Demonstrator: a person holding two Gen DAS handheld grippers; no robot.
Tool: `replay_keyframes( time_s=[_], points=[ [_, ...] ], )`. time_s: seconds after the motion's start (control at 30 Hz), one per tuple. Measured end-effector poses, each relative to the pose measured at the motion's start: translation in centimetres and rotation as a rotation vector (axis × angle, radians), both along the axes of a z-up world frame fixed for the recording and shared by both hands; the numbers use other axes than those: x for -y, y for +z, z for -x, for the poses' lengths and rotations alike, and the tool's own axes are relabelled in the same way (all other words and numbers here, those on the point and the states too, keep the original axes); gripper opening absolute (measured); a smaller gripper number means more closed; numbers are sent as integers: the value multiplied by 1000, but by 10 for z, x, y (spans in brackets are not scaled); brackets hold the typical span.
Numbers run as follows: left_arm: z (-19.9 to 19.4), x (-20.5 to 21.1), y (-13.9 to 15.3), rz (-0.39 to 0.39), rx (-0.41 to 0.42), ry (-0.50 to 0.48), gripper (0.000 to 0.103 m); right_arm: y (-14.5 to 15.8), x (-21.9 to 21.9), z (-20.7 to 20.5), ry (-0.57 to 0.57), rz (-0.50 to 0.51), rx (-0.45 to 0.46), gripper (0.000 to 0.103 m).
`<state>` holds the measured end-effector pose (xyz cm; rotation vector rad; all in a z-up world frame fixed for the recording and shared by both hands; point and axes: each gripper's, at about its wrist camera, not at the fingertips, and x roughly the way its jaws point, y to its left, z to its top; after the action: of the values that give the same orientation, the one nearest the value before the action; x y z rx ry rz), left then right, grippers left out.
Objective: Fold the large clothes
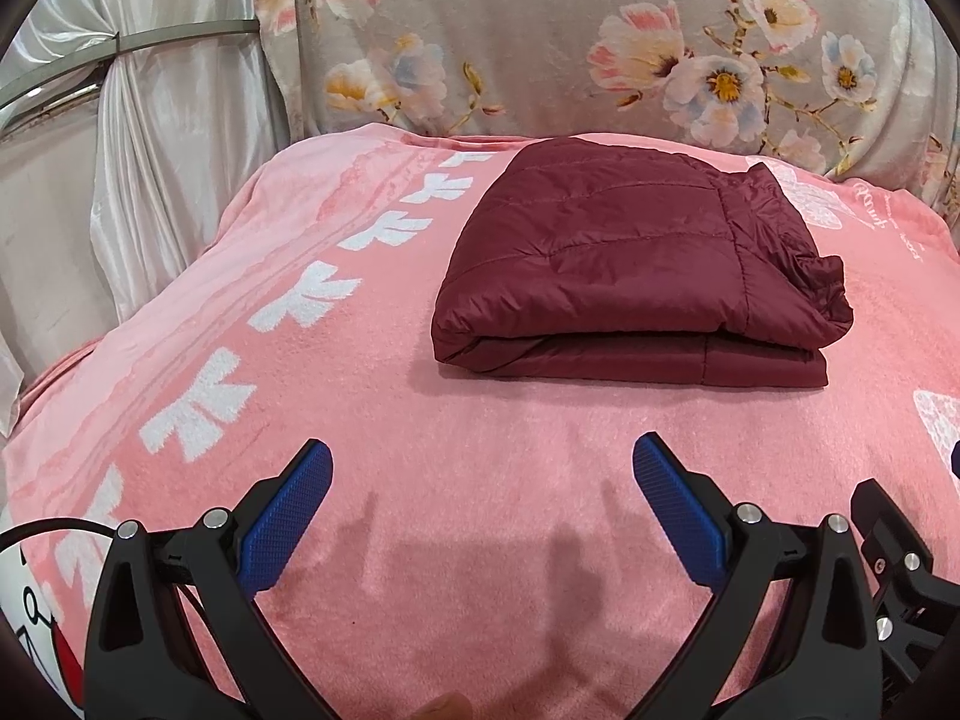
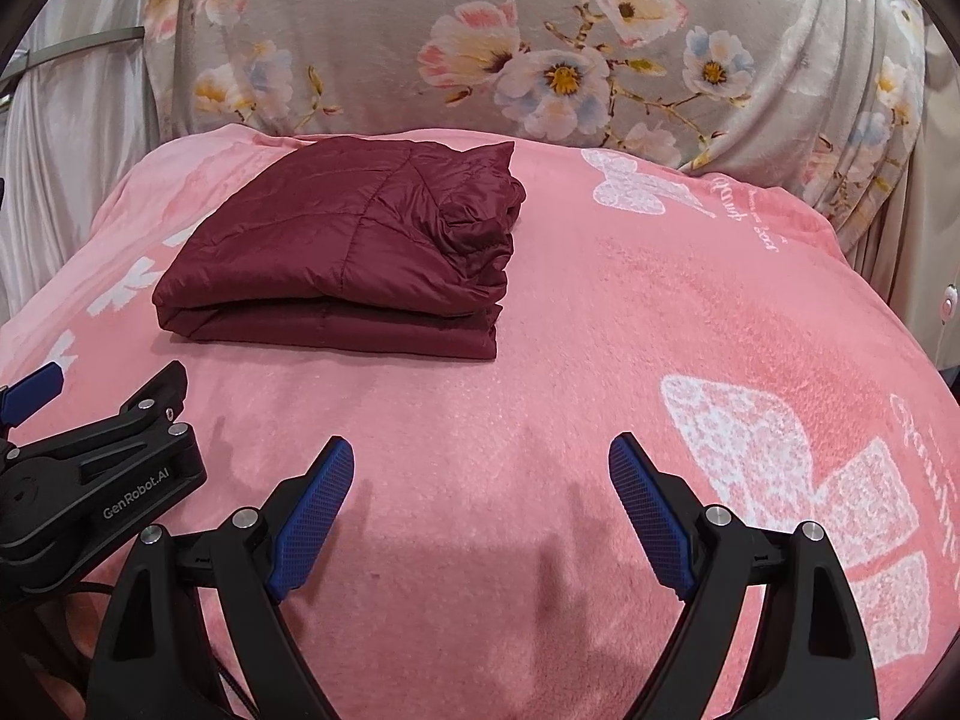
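Note:
A dark red quilted jacket (image 1: 624, 258) lies folded into a thick, flat rectangle on the pink blanket (image 1: 480, 510); the right wrist view shows the jacket (image 2: 342, 246) up and to the left. My left gripper (image 1: 483, 456) stands open with nothing between its blue pads, well short of the jacket's near edge. My right gripper (image 2: 480, 456) is open and empty too, over bare blanket (image 2: 600, 330) to the right of the jacket. The black body of the left gripper shows at the left edge of the right wrist view, beside my right one.
A grey floral cloth (image 1: 600, 36) hangs behind the bed. A white satin curtain (image 1: 150, 138) tied with a band drapes at the left. White bow and butterfly prints (image 2: 798, 474) mark the blanket. A cable (image 1: 54, 525) runs at the lower left.

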<state>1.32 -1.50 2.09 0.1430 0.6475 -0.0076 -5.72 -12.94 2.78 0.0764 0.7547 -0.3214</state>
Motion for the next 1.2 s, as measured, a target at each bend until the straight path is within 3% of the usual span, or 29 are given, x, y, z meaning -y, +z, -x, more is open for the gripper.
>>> replay_keyframes(
  time_s=[1.03,1.2],
  points=[
    [0,0,1,2,3,4,98,-4,-4,-4,27,-9,-13,86],
    [-1,-1,-2,4,-26,12,98,-2,-10,-4,39,12,-11,86]
  ],
)
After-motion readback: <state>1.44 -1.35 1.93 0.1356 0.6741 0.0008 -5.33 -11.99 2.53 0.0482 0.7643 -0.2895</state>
